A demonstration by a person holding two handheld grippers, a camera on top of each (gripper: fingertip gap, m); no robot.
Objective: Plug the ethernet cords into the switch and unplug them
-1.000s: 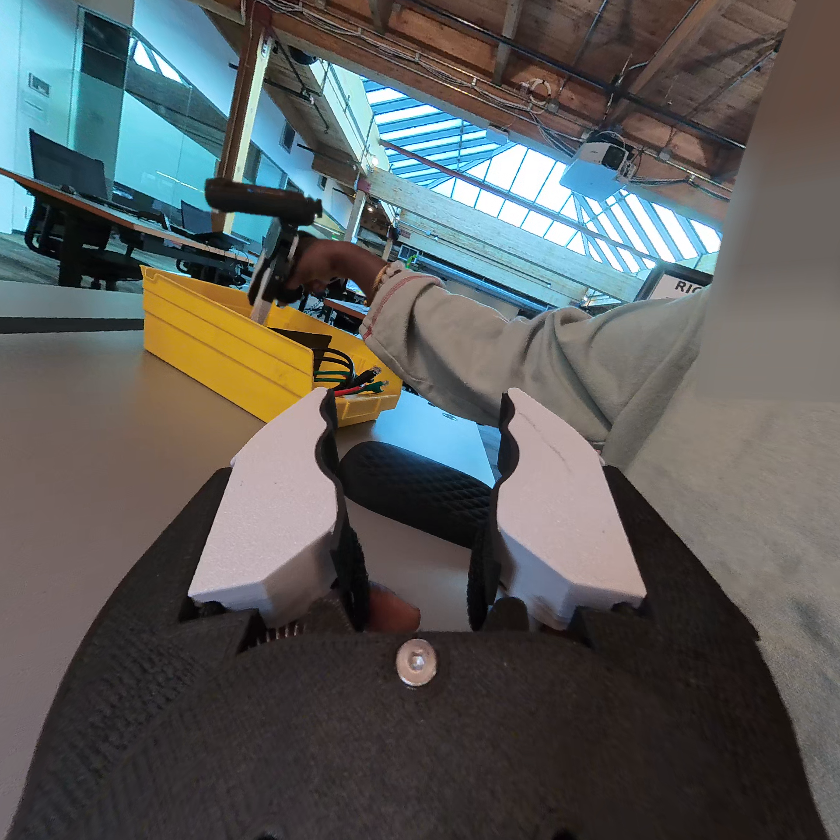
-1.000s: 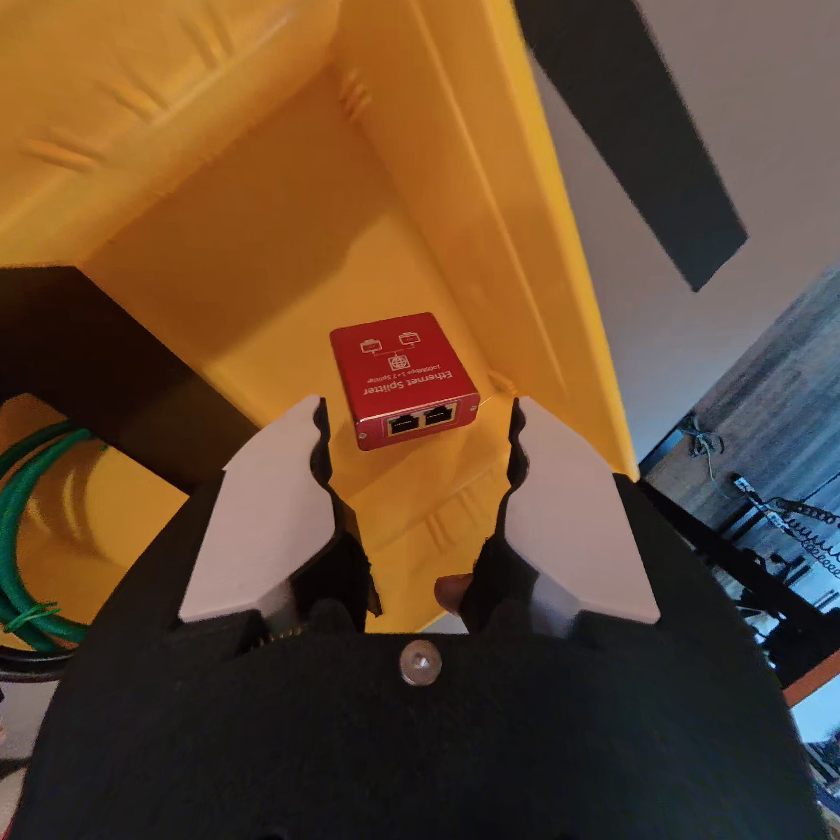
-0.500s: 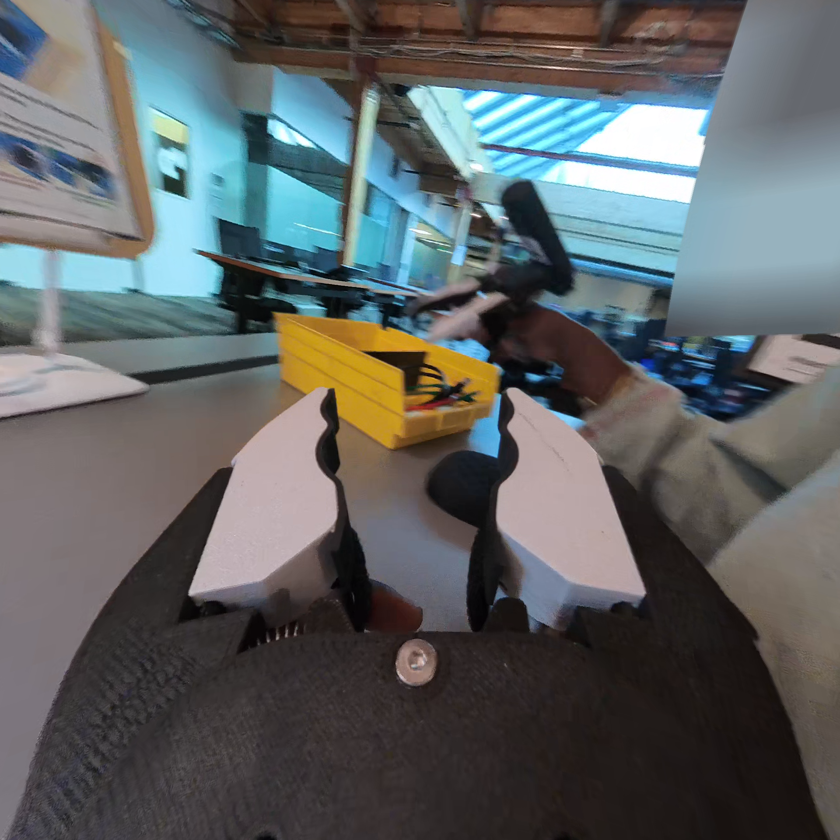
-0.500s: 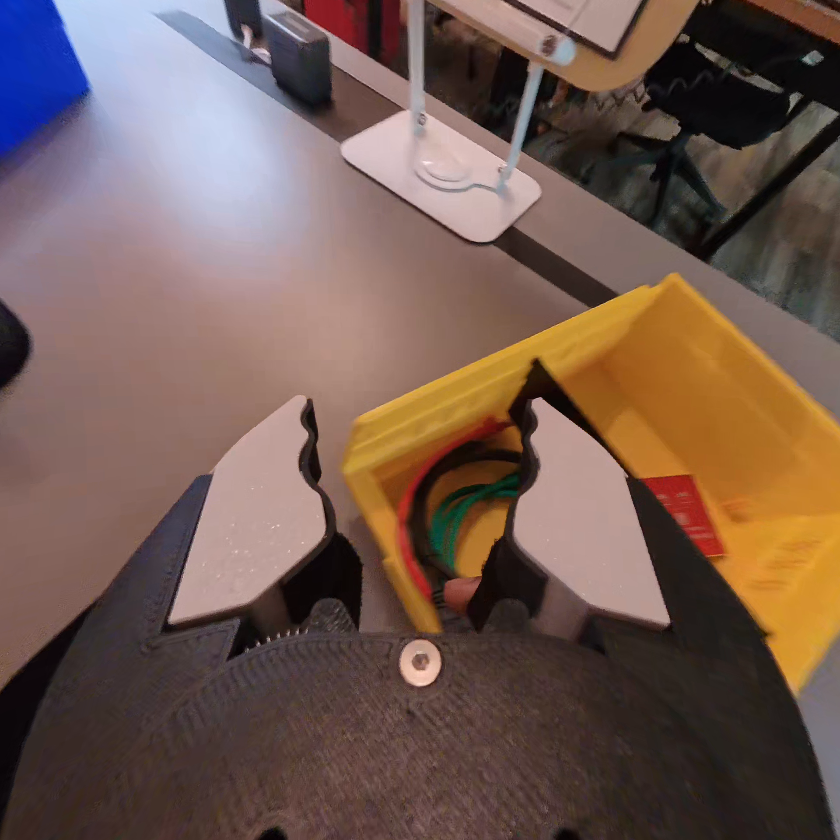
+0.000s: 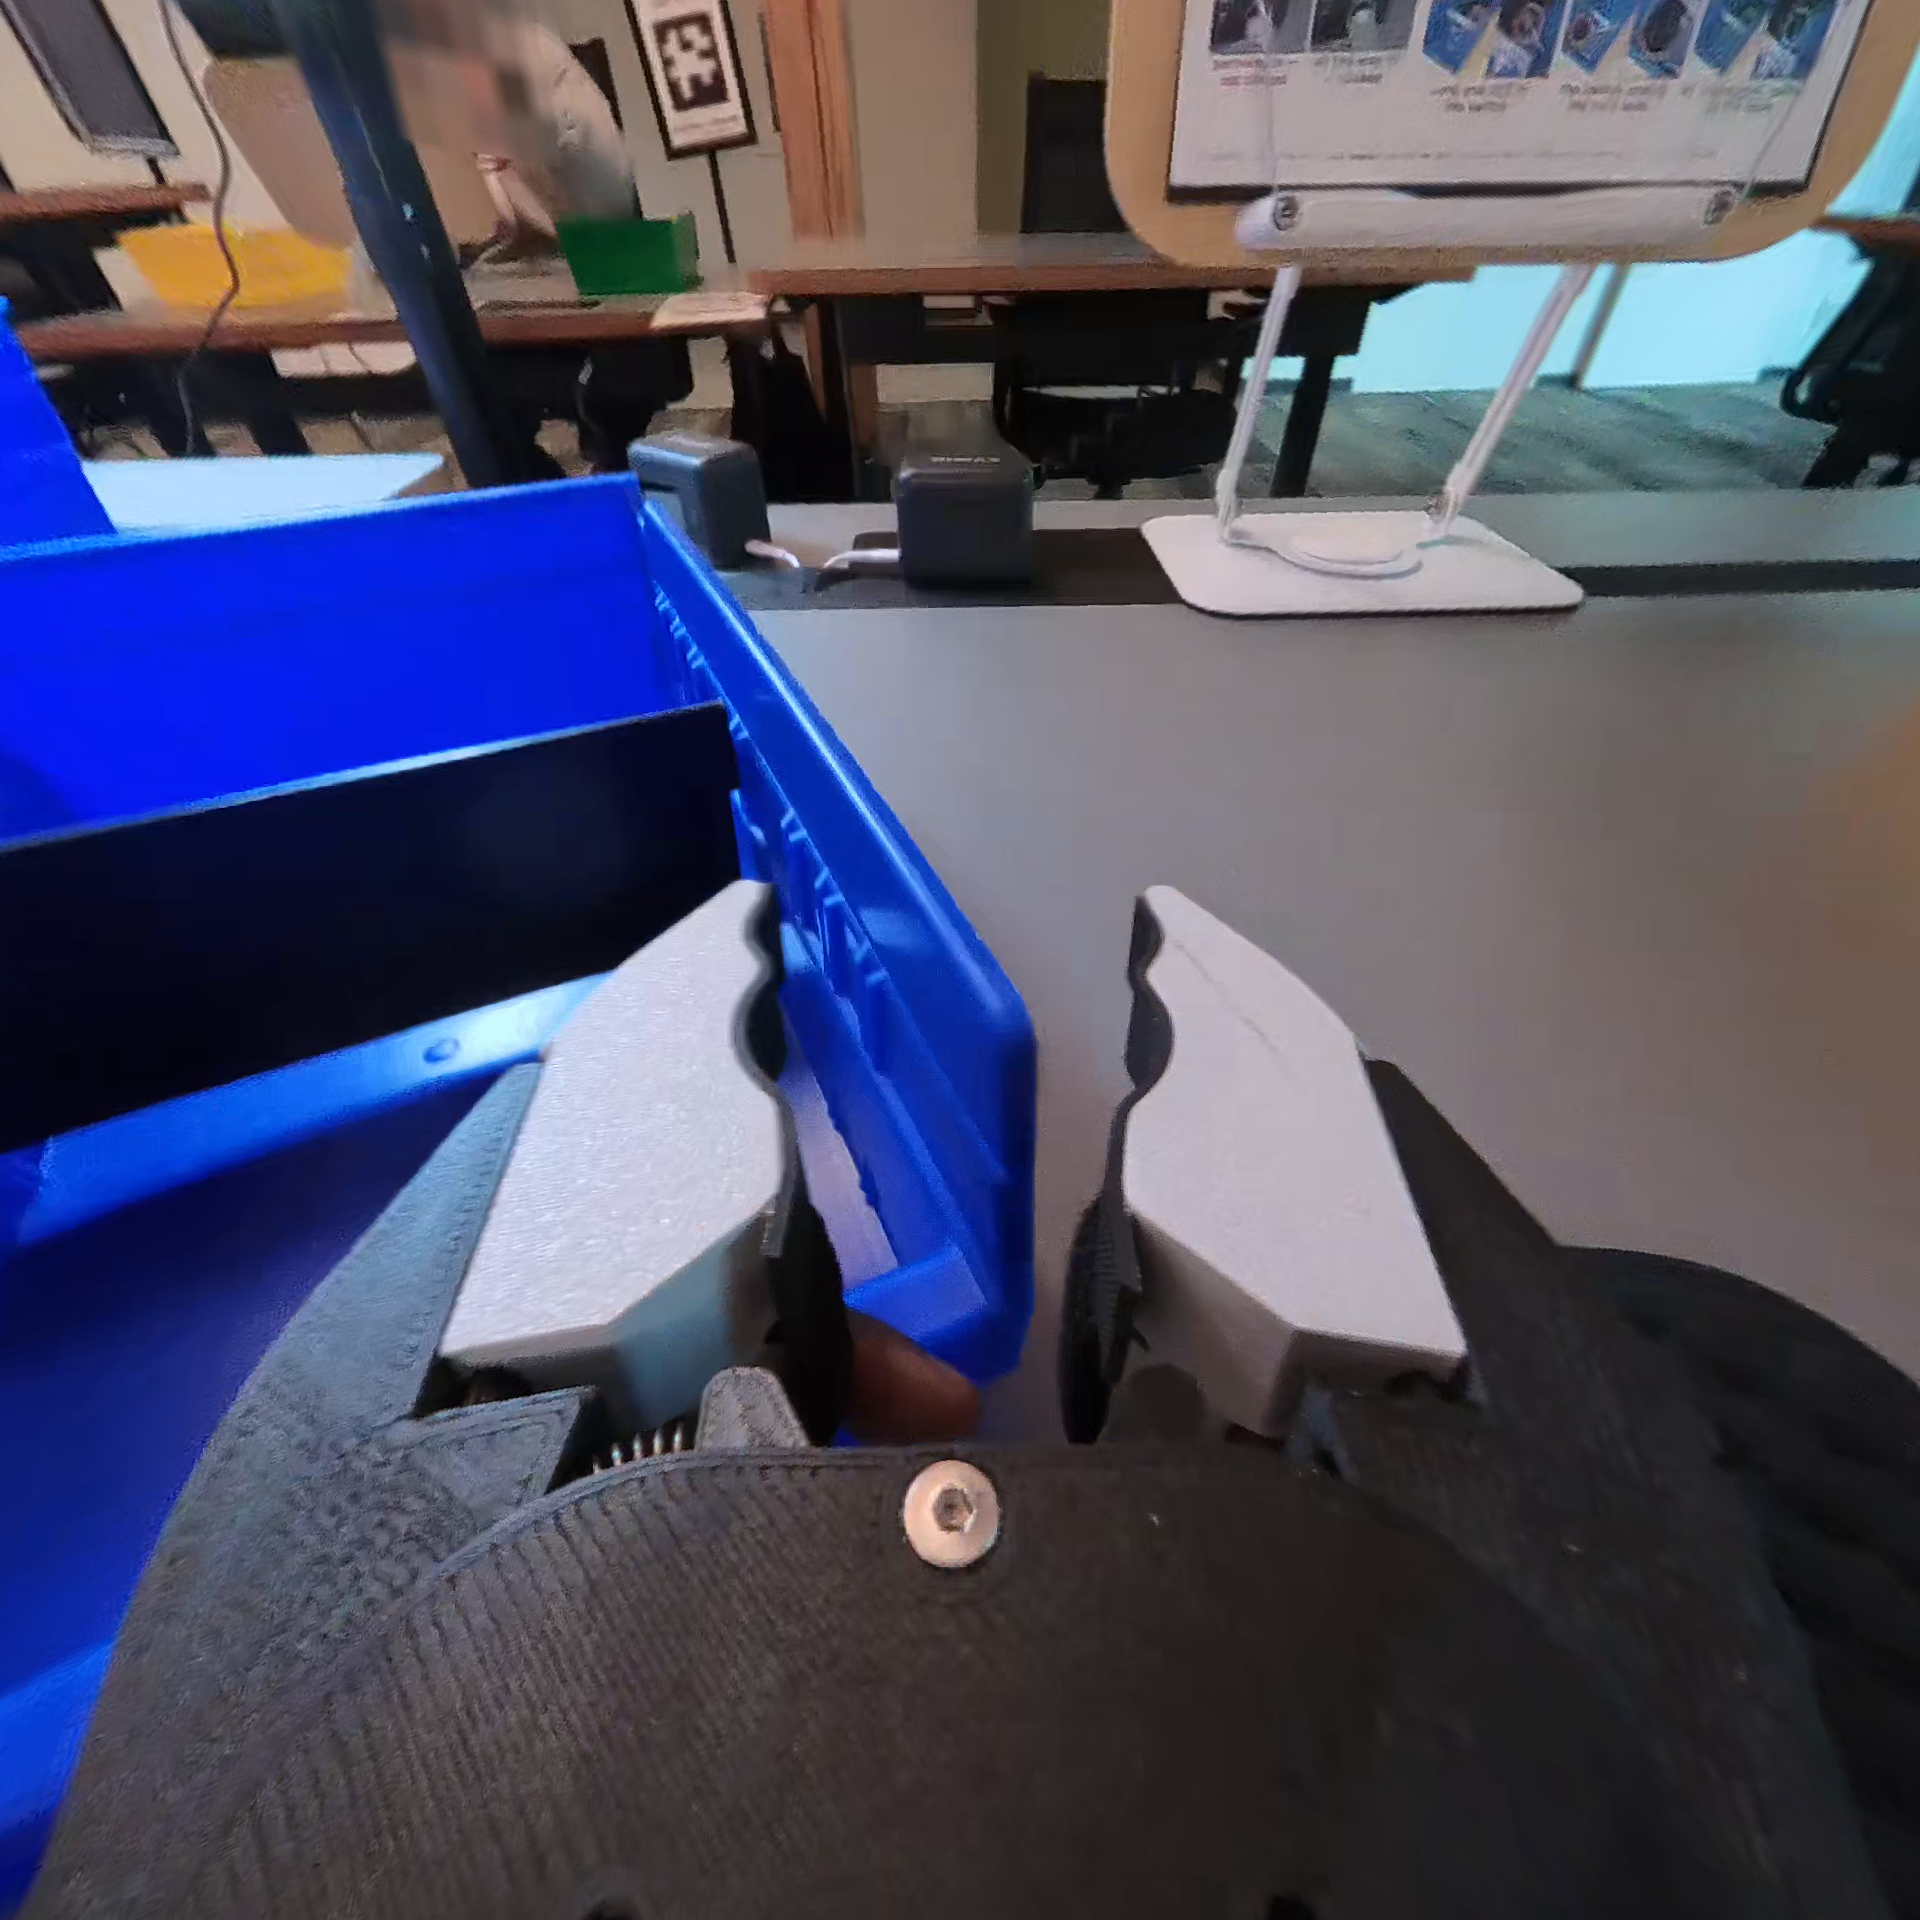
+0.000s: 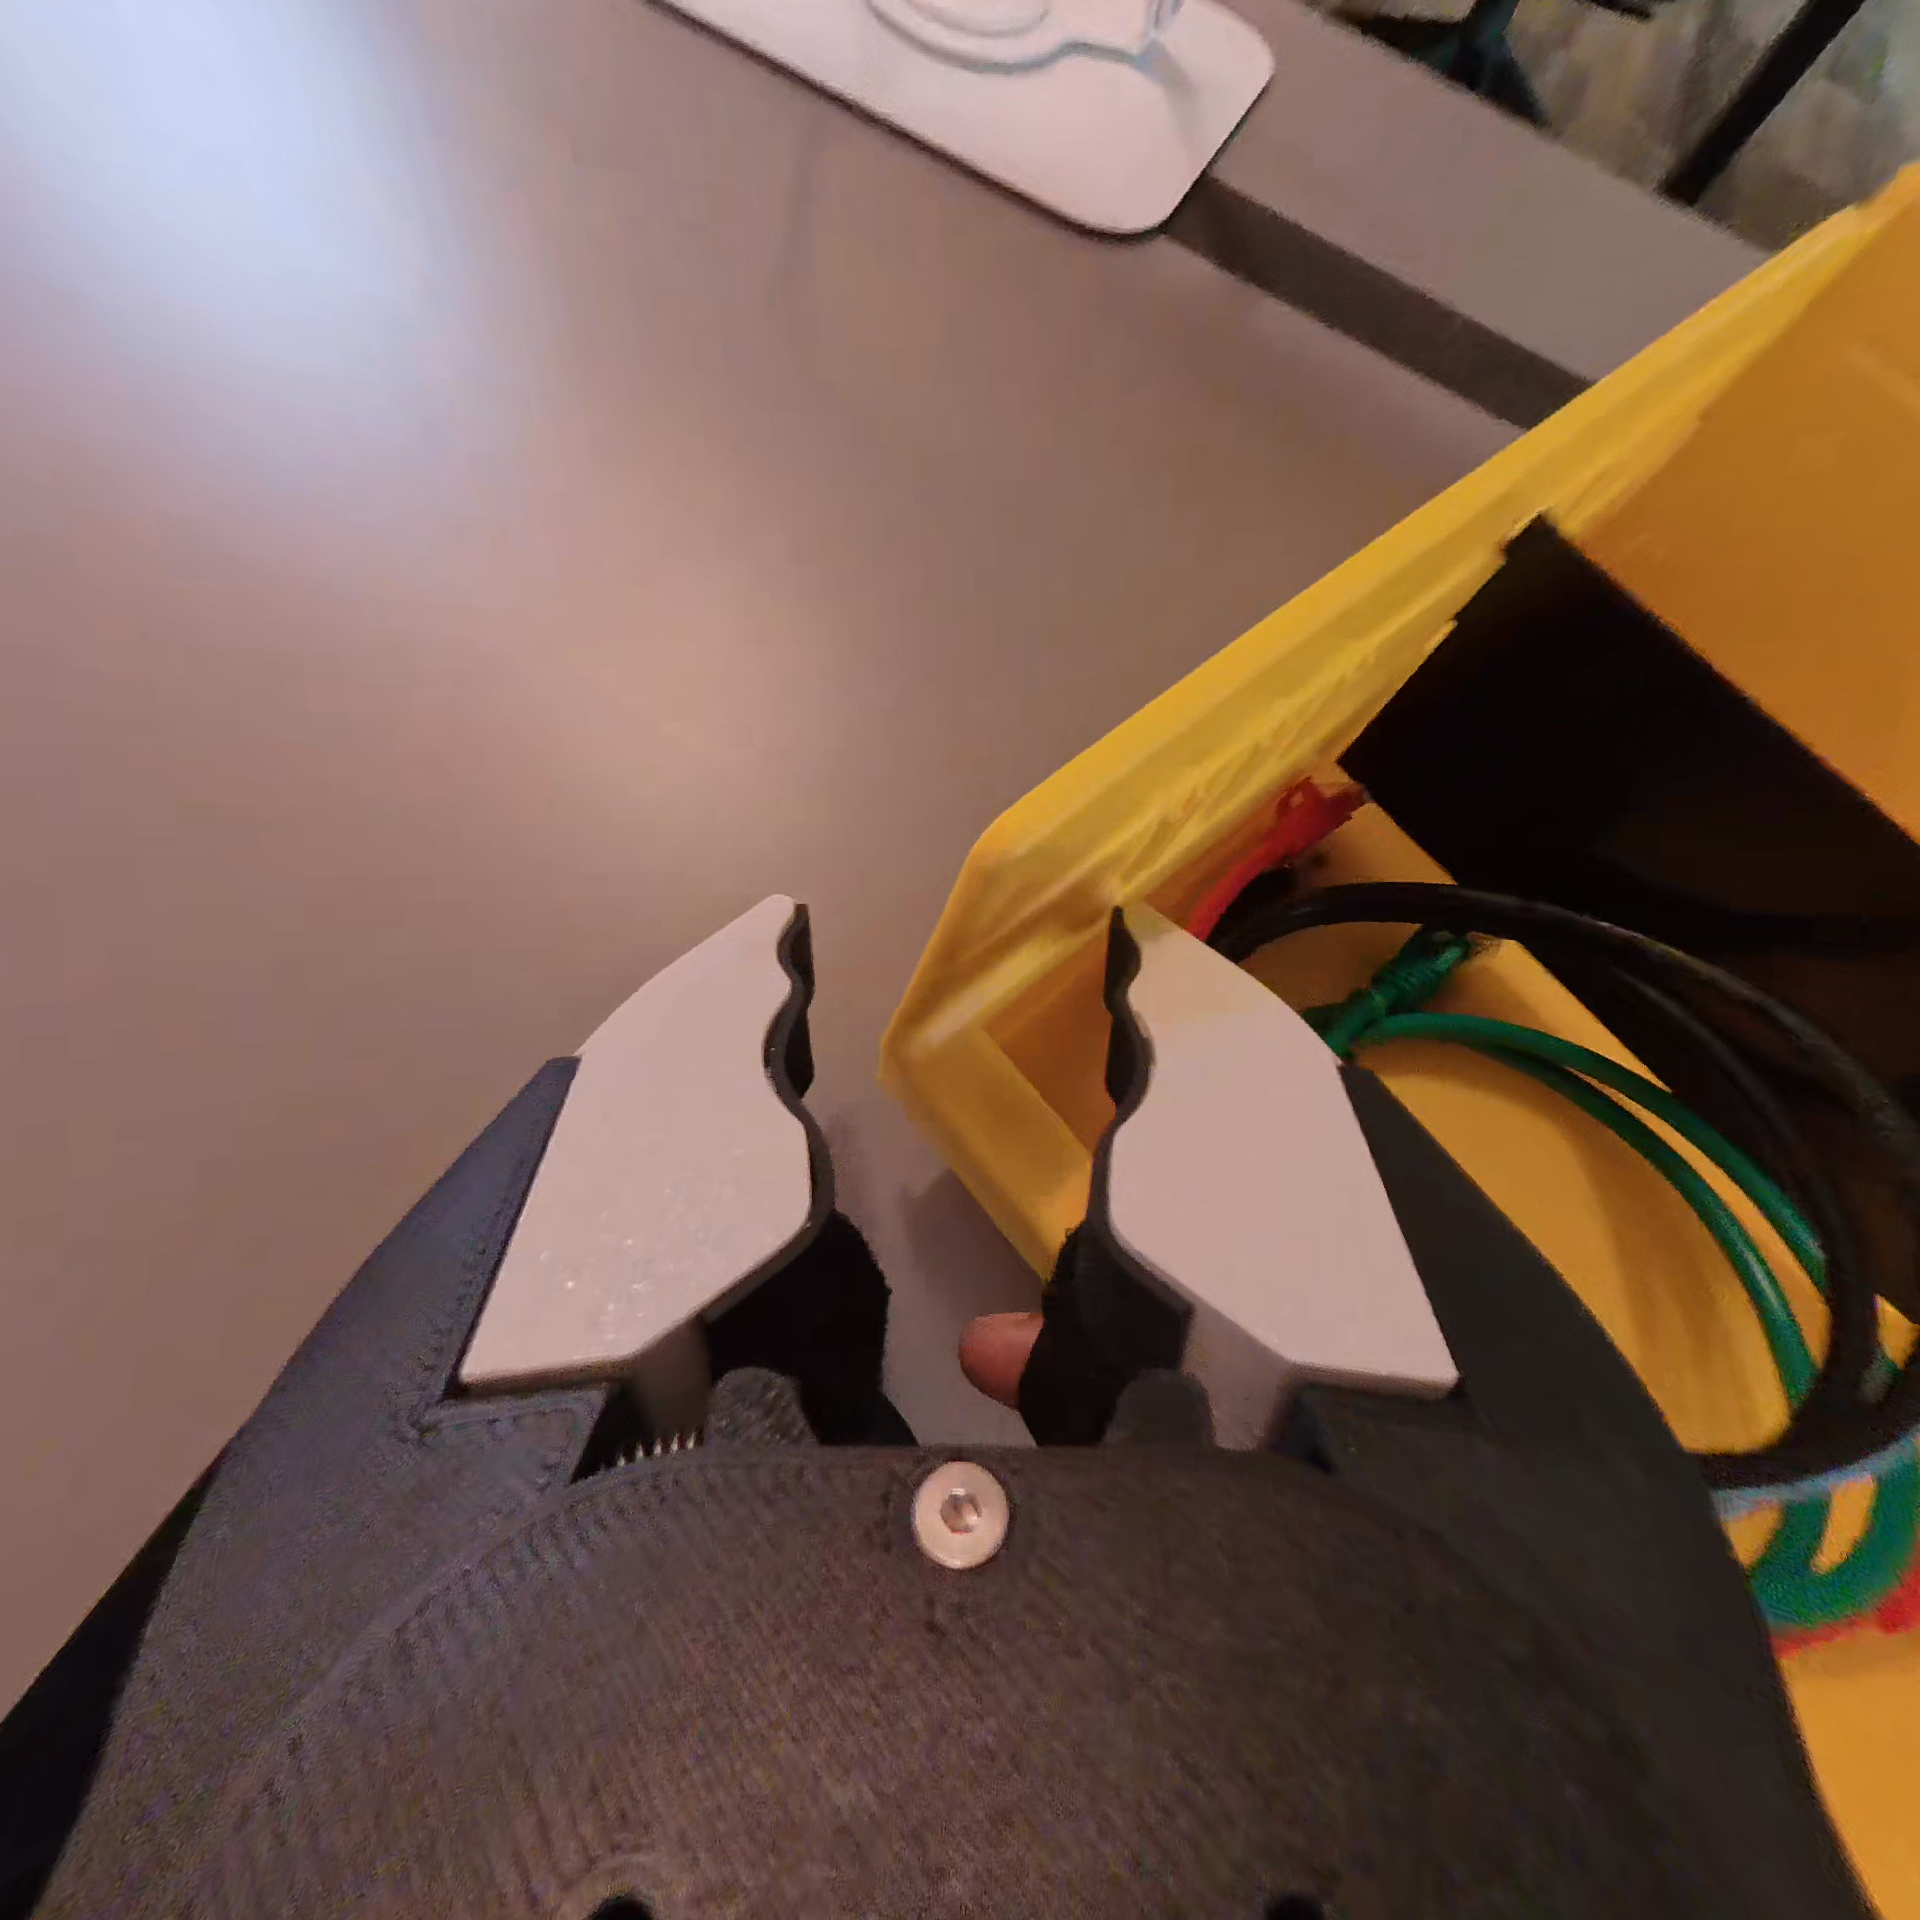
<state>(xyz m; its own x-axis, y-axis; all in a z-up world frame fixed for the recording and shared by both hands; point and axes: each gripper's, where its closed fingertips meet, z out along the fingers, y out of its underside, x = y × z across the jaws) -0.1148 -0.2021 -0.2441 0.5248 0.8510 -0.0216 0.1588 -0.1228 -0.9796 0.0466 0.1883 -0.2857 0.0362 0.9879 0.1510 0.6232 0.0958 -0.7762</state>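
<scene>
My right gripper [image 6: 956, 925] is open and empty, its fingers astride the near corner of a yellow bin [image 6: 1195, 769]. Inside that bin lie coiled green [image 6: 1558, 1070], black [image 6: 1662, 956] and red [image 6: 1247, 862] cords, in front of a black divider [image 6: 1610, 727]. The switch is not in view. My left gripper [image 5: 954, 914] is open and empty, its left finger over the right wall of a blue bin [image 5: 312, 623] with a black divider [image 5: 364, 862] and its right finger over the grey table [image 5: 1351, 779].
A white sign-stand base [image 5: 1361, 566] sits at the table's far edge and also shows in the right wrist view [image 6: 997, 114]. Two dark adapters [image 5: 961, 520] with white leads sit beside it. Desks and chairs stand beyond the table. My right fingertips sit around 45 centimeters from my left ones.
The left gripper has swung from facing the yellow bin to the blue bin. The right gripper has come down closer to the yellow bin's corner, and the red switch has left its view.
</scene>
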